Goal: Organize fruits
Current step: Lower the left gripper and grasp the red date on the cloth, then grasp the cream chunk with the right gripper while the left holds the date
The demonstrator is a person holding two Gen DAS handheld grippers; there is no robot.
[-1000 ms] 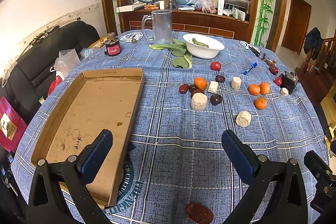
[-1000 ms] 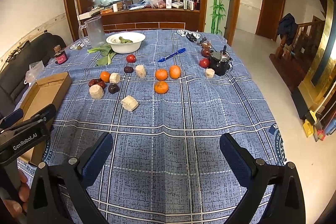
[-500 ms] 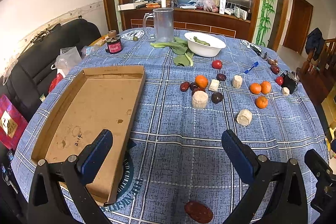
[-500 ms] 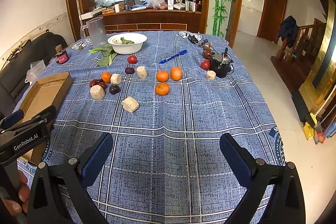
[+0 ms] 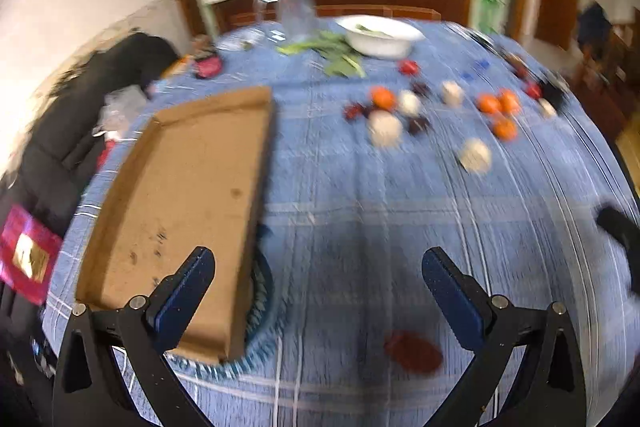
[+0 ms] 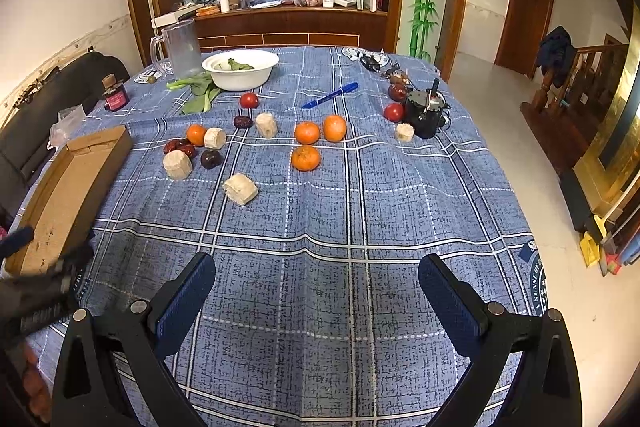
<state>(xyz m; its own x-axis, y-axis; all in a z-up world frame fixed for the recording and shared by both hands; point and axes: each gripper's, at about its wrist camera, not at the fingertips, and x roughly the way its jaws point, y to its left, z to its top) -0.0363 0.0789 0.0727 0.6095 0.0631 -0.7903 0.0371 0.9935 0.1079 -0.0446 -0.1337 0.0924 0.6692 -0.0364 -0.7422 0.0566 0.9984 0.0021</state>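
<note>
Fruits lie mid-table on a blue checked cloth: three oranges [image 6: 307,147] together, a fourth orange [image 6: 196,134], red dates [image 6: 178,147], a dark plum [image 6: 211,159], red tomatoes [image 6: 249,100] and pale cut chunks [image 6: 240,189]. An empty cardboard tray [image 6: 68,187] sits at the left; it also shows in the blurred left wrist view [image 5: 188,195]. My left gripper [image 5: 318,285] is open and empty above the near cloth, beside the tray. My right gripper [image 6: 316,293] is open and empty, well short of the fruit.
A white bowl [image 6: 240,69] with greens, a clear jug [image 6: 182,47], a blue pen [image 6: 330,95], a black device [image 6: 425,111] and a small jar [image 6: 115,95] stand at the far side. A dark red patch [image 5: 414,351] lies on the near cloth. A black sofa flanks the left.
The left gripper has swung fast, blurring its view, with the tray now closer and more central. The right gripper has crept slightly forward. Both stay open.
</note>
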